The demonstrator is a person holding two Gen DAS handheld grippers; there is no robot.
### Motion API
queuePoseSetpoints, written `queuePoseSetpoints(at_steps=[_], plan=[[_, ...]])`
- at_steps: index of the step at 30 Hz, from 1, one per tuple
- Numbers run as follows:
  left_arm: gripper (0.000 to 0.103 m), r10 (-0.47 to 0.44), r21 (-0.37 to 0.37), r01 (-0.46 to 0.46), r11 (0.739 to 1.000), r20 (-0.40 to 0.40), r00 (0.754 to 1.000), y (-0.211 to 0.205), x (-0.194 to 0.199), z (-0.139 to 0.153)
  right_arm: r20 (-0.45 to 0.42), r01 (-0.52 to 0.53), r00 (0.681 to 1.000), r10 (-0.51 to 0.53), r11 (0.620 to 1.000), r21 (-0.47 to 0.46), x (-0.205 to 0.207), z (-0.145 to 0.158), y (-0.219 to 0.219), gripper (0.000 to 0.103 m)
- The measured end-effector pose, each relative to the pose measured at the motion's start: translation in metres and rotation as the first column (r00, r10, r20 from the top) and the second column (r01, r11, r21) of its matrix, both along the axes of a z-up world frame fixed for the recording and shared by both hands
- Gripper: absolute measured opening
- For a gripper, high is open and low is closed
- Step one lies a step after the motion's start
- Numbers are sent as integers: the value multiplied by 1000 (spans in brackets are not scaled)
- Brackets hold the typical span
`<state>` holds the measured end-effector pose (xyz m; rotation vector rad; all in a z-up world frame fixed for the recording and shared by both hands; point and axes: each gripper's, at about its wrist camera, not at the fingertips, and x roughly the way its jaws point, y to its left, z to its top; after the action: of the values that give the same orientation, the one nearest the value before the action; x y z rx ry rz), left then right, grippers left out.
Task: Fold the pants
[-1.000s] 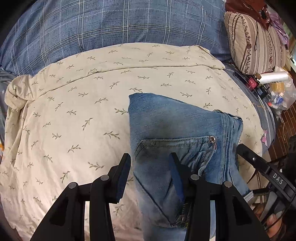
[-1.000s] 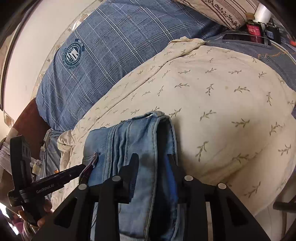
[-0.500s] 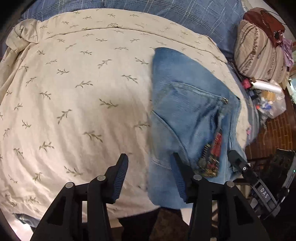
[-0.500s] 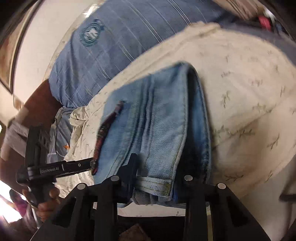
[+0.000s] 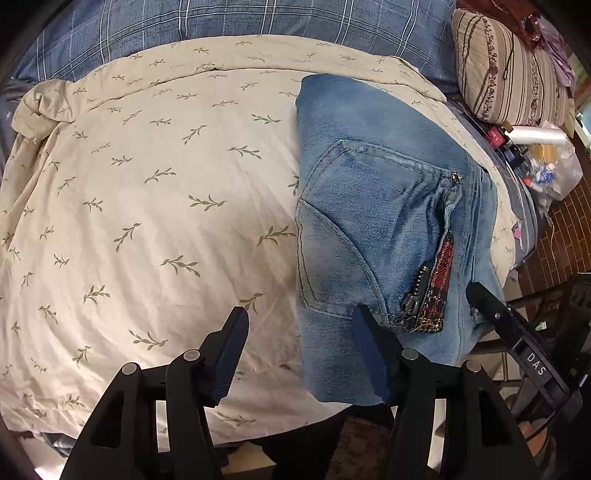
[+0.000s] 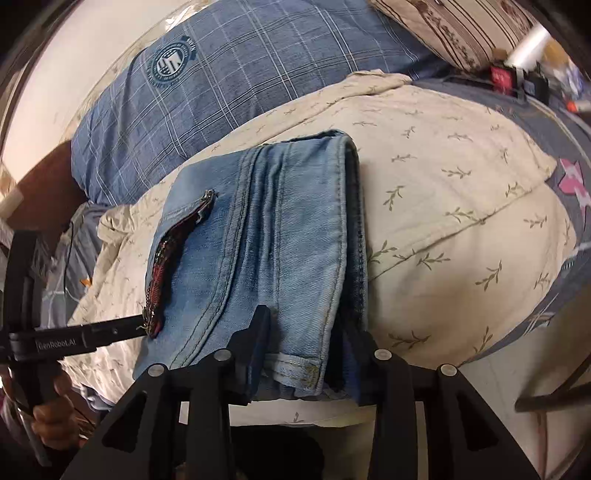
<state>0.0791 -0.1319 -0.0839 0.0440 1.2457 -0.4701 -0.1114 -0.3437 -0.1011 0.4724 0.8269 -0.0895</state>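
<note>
Left wrist view: the jeans lie folded into a compact bundle on the leaf-print bedspread, right of centre in the frame, long axis running from the near bed edge at the bottom toward the plaid pillow at the top. The back pocket and a zip with a red patterned trim face up.

Left gripper: fingers wide apart and holding nothing. The right finger overlaps the near left corner of the bundle in the picture; contact cannot be confirmed. The left finger stands over bare bedspread.

Right wrist view: the right gripper sits at the near end of the bundle, lower centre of the frame. Its fingers straddle the stacked hem layers on the bundle's right side. They appear closed against the denim, but the right finger is partly hidden behind the fold, so a firm grip is a judgement only.

Governing relation: the bundle extends straight ahead of both grippers, lengthwise away from them. The right gripper is on the cloth; the left is just beside its left edge.

Assessment: folding looks largely complete. Any remaining move would likely be a release or a small squaring of the bundle. Risk: the top layers could drag if pulled.
</note>
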Motion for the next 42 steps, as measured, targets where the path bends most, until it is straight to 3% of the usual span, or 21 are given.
queuePoseSetpoints(at_steps=[5, 14, 19, 23, 27, 28, 29, 30, 32, 34, 36, 39, 42], plan=[[59, -14, 14, 14, 1000, 24, 1000, -2, -3, 2, 5, 26, 1000, -26, 996, 82, -5, 2, -11, 41], [62, -25, 8, 25, 1000, 20, 999, 5, -1, 3, -9, 36, 999, -35, 993, 114, -2, 5, -11, 51], [58, -3, -20, 3, 1000, 0, 1000, 10, 25, 15, 22, 70, 997, -74, 986, 149, 3, 13, -27, 54], [58, 45, -79, -52, 995, -91, 995, 5, 67, 20, 72, 109, 989, -128, 969, 222, 16, 20, -52, 62], [59, 47, -131, -69, 989, -170, 984, -24, 105, 17, 98, 83, 988, -116, 953, 293, 58, 17, -65, 63], [58, 44, -132, -68, 989, -183, 982, -32, 112, 17, 84, 78, 991, -106, 954, 289, 68, 15, -65, 57], [48, 37, -144, -66, 987, -195, 980, -38, 115, 19, 72, 52, 995, -75, 960, 276, 82, 17, -62, 18], [46, 23, -141, -49, 989, -180, 983, -46, 116, 26, 87, 3, 996, -25, 968, 250, 92, 27, -56, 14], [46, 9, -119, -21, 993, -105, 994, -55, 114, 35, 169, -52, 985, 32, 992, 113, 95, 60, -41, 12], [49, 13, -103, -21, 994, -84, 996, -59, 116, 29, 206, -55, 977, 52, 998, 6, 93, 76, -34, 11], [50, 34, -76, -41, 996, -93, 995, -62, 119, 18, 128, -26, 991, 31, 999, -43, 104, 59, -41, 12], [51, 32, -59, -37, 998, -83, 996, -67, 115, 15, -10, -17, 1000, 17, 999, -35, 117, 16, -51, 26], [50, 12, -68, -18, 998, -85, 996, -59, 104, 24, 67, -7, 998, 3, 998, 68, 96, 25, -61, 34]])
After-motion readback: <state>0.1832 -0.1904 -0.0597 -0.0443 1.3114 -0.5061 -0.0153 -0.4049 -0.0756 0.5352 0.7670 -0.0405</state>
